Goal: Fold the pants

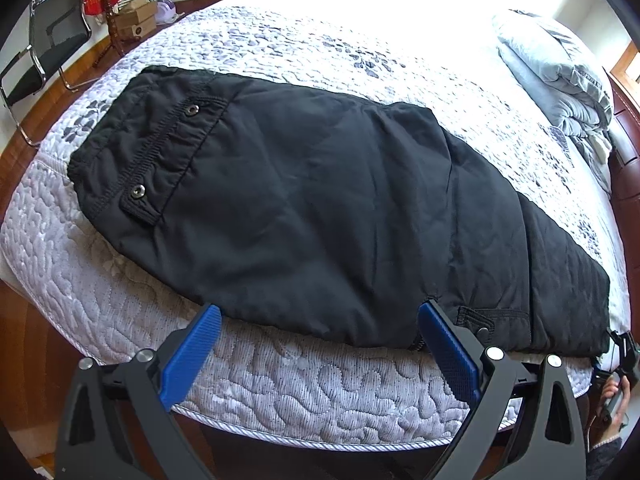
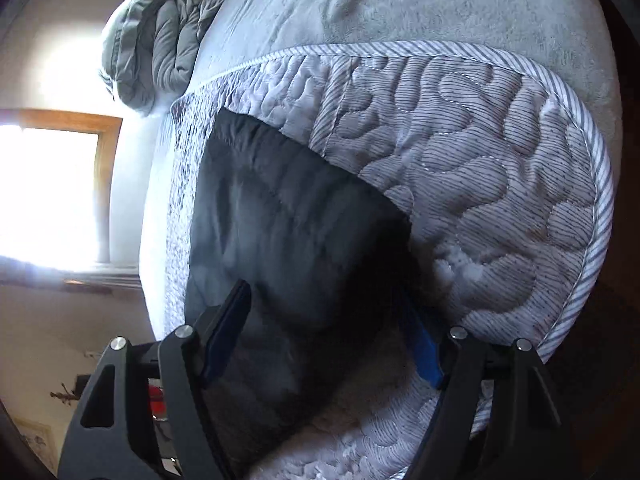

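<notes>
Black padded pants (image 1: pixel 320 208) lie folded lengthwise on a quilted white mattress (image 1: pixel 280 392), waistband with two snaps at the left, legs running right. My left gripper (image 1: pixel 320 316) is open, its blue fingers (image 1: pixel 192 356) straddling the pants' near edge at the mattress side. My right gripper (image 2: pixel 324 300) is open around the leg end of the pants (image 2: pixel 288 240), one finger above the cloth and one below. The right gripper also shows at the far right of the left wrist view (image 1: pixel 620 356).
A bunched grey duvet (image 1: pixel 560 80) lies at the head of the bed. A black chair (image 1: pixel 48 40) and cardboard boxes (image 1: pixel 136 20) stand on the wooden floor to the left. A bright window (image 2: pixel 48 192) is beyond the bed.
</notes>
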Demonstrator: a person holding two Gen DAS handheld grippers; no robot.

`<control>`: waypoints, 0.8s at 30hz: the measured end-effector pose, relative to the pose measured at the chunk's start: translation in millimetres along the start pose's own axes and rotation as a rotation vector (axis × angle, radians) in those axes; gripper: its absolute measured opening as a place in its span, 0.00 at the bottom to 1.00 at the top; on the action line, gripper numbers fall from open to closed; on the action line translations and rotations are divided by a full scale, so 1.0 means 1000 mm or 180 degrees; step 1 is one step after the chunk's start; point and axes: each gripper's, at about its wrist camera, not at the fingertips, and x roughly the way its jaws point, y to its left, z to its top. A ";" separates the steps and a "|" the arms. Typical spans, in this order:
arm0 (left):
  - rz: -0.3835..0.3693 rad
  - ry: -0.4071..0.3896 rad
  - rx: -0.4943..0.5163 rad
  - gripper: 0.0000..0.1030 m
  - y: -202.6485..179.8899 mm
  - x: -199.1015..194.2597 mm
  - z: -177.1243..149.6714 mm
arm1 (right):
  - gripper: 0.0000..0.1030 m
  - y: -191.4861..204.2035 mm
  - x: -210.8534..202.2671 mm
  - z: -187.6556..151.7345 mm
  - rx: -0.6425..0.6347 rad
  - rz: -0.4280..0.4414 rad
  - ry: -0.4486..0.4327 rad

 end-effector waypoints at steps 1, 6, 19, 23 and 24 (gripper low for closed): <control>0.0004 0.0006 0.0011 0.96 -0.002 0.000 0.000 | 0.59 0.000 -0.002 0.000 -0.0026 0.0008 -0.0022; -0.0033 0.0033 0.0064 0.96 -0.010 0.004 0.001 | 0.21 -0.007 -0.010 0.000 -0.0055 0.0360 -0.0031; -0.0166 0.0025 -0.0053 0.96 -0.004 0.006 -0.003 | 0.13 0.123 -0.048 -0.034 -0.1381 0.0105 -0.0385; -0.0185 0.0000 -0.0107 0.96 0.004 0.005 -0.004 | 0.13 0.188 -0.050 -0.070 -0.2027 0.0087 -0.0385; -0.0197 -0.0007 -0.0133 0.96 0.007 0.005 -0.005 | 0.13 0.202 -0.048 -0.081 -0.2179 0.0087 -0.0371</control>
